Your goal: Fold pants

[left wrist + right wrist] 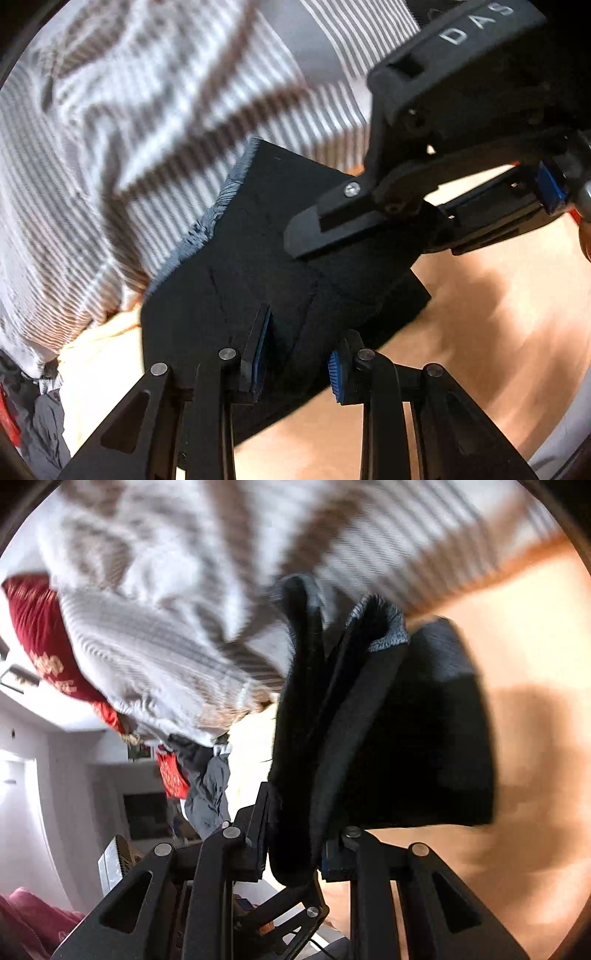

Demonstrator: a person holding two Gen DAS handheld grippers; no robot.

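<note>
The black pants (pixel 258 266) with a frayed blue-grey hem hang in the air, folded into layers. My left gripper (pixel 297 362) is shut on a fold of the pants, blue pads pressing the cloth from both sides. My right gripper (pixel 293 843) is shut on the bunched pants (pixel 388 738), which rise from its jaws in several thick layers. In the left wrist view the right gripper (pixel 424 206) shows at the upper right, its black finger lying on the cloth.
A striped white-and-brown bedcover (pixel 129 147) lies behind the pants. A wooden surface (pixel 498 314) lies below and to the right. A red pillow (pixel 44 642) and a grey garment (pixel 207 786) lie at the left.
</note>
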